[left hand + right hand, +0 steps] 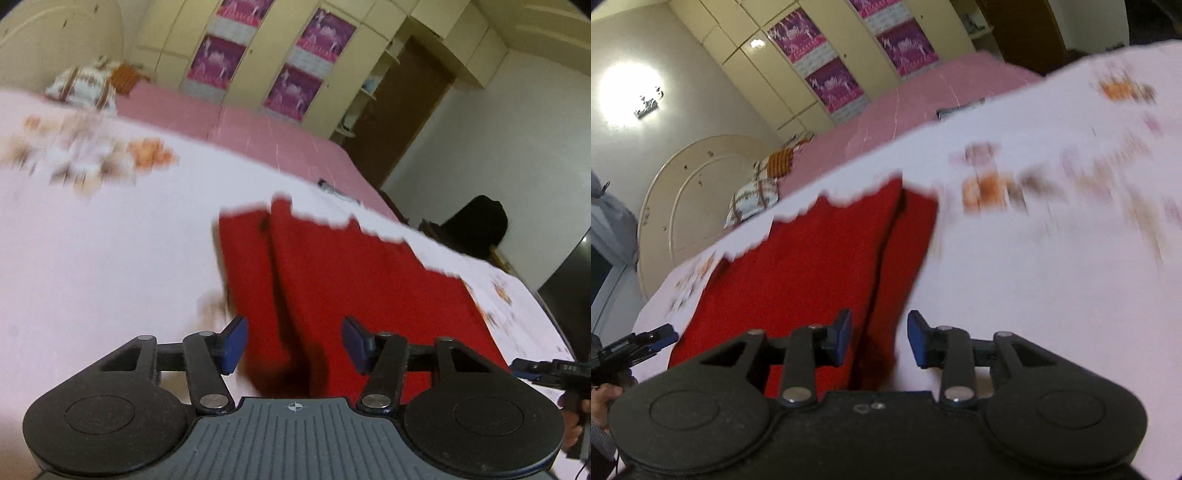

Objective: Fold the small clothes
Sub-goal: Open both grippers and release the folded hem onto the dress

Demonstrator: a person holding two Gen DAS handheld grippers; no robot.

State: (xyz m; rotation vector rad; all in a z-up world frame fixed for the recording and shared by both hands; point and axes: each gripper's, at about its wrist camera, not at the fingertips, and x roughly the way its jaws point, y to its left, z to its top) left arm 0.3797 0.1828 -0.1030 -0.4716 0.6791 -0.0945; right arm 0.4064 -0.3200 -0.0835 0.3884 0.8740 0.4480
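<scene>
On the pale pink floral bedsheet (92,258) lay the folded red fabric garment (332,277); my left gripper (293,341) and right gripper (880,338) hovered over its near edge, jaws apart, gripping nothing.

Bedsheet print (85,158) smeared by blur; red cloth's (332,280) near edge hidden.
</scene>
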